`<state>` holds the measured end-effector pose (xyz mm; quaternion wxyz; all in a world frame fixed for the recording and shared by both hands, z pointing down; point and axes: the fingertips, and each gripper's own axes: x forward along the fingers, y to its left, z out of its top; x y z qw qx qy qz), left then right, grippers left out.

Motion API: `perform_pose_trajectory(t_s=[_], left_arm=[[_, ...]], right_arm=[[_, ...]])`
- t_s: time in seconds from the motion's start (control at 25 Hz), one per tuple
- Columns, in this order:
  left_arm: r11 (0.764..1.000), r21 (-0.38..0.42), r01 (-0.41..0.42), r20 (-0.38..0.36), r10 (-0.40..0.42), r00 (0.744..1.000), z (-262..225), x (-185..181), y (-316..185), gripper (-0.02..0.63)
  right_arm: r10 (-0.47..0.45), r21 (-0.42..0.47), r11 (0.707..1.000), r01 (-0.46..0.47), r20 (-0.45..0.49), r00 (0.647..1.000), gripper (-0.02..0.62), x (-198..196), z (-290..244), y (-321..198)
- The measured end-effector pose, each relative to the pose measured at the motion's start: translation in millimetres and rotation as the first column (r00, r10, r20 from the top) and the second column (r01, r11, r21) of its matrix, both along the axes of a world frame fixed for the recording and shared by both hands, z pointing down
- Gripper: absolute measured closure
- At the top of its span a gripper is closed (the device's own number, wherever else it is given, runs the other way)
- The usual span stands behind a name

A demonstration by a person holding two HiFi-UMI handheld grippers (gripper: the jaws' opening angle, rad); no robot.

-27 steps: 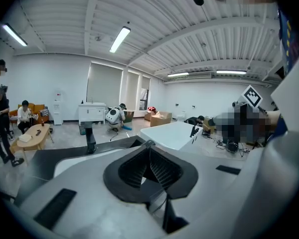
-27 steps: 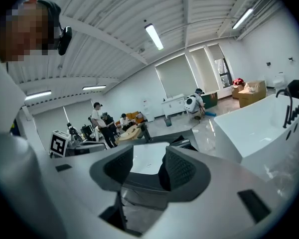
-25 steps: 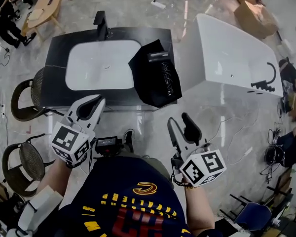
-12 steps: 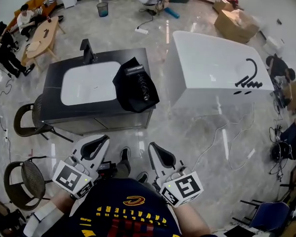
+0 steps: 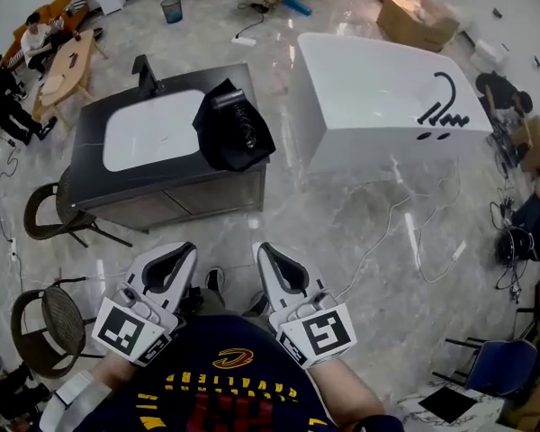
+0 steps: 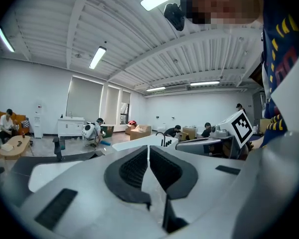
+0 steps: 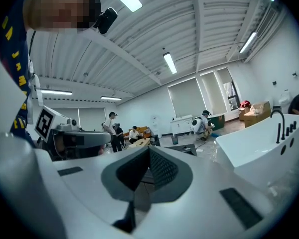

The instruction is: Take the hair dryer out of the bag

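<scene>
The bag (image 5: pixel 218 142), dryer (image 5: pixel 238 115) inside, sits at the counter's (image 5: pixel 88 162) right end, well ahead. The left gripper (image 5: pixel 186 251) has its jaws pressed together. The right gripper (image 5: pixel 262 250) has just closed, and both are empty.

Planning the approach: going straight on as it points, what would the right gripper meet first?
Probably the front of the dark vanity cabinet, below the black bag; nothing before it, depth unclear.
</scene>
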<state>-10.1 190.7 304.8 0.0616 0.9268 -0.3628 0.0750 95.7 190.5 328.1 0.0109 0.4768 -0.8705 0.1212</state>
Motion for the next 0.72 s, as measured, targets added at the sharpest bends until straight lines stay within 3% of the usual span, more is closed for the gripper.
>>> perform_pose_trajectory(t_s=[0.72], left_arm=[[0.999, -0.038, -0.028, -0.086, 0.025, 0.996, 11, -46, -37, 0.591]], right_arm=[[0.067, 0.017, 0.998, -0.066, -0.06, 0.996, 0.584, -45, -5, -19]])
